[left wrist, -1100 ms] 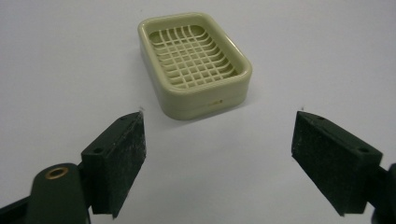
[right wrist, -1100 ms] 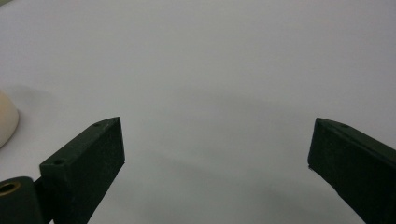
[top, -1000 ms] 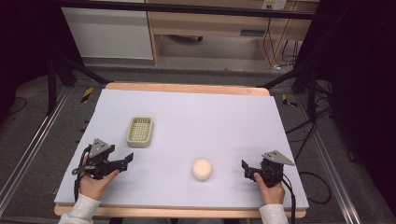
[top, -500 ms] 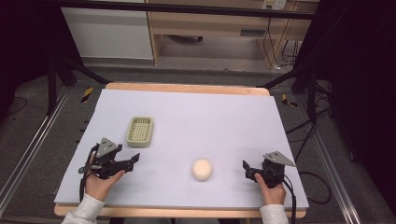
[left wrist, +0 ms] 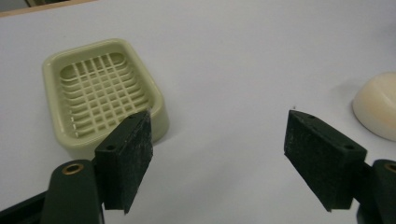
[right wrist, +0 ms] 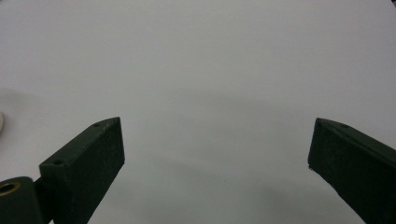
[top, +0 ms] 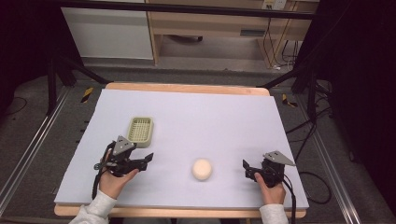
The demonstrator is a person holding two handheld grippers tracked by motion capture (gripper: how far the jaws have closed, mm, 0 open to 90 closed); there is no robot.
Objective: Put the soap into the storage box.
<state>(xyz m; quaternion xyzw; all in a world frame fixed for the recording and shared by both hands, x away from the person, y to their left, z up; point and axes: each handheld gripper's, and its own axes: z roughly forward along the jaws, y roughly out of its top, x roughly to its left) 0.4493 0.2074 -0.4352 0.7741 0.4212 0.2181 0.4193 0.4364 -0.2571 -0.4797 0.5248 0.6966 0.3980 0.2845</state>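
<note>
On the pale lavender bench a person holds a tool in each hand. The left tool sits at about eight o'clock from the bench's middle, its black jaws pointing toward three o'clock and spread wide with nothing between them; in the left gripper view the two pads stand well apart over bare bench. The left hand wraps the handle from below, a pale sleeve showing at the bench's near edge.

A pale green soap dish with a gridded floor lies at roughly twelve o'clock from the left tool, just beside it; in the left gripper view the soap dish is upright and empty, its near corner behind the left pad. A round cream bar of soap rests at about six o'clock from the bench's middle, between the two tools and apart from both; its edge shows at three o'clock in the left gripper view.

The right tool is at about four o'clock, pointing toward nine o'clock at the soap, held by the right hand. Its jaws are released and wide, as the right gripper view shows, with bare bench between them.
</note>
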